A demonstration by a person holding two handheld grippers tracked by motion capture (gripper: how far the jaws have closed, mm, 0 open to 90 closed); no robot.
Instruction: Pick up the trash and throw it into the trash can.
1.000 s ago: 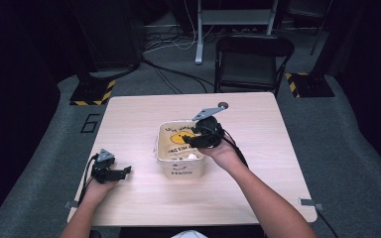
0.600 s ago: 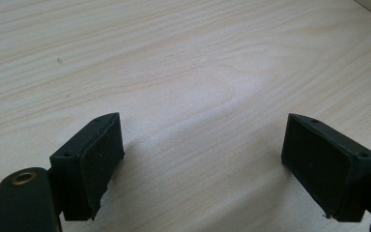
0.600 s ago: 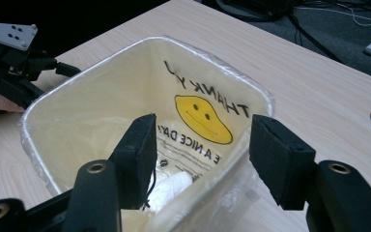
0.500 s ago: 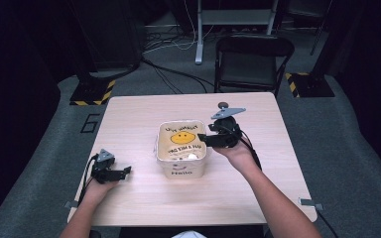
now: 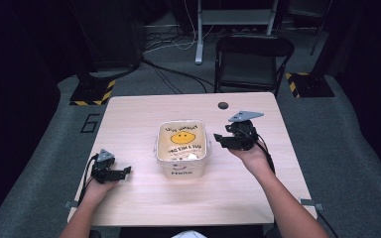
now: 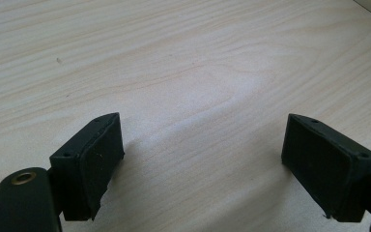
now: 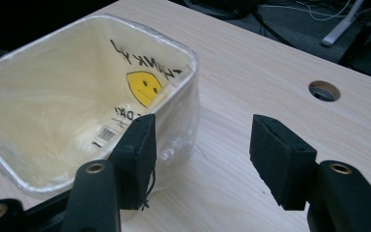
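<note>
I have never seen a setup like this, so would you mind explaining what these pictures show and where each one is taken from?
A person sits at a wooden table and holds a hand-held gripper in each hand; there is no robot arm. The high view looks down from above the person's side. The other two pictures come from small cameras riding on the grippers, each looking along its own two black jaws.

In the middle of the table stands a small tub lined with a plastic bag that has a yellow smiley face printed on it.

The left gripper rests low over bare wood, jaws open, holding nothing. The right gripper is just beside the tub, its jaws having just been opening, with nothing between them. Beyond the table a dark chair stands on the floor.
</note>
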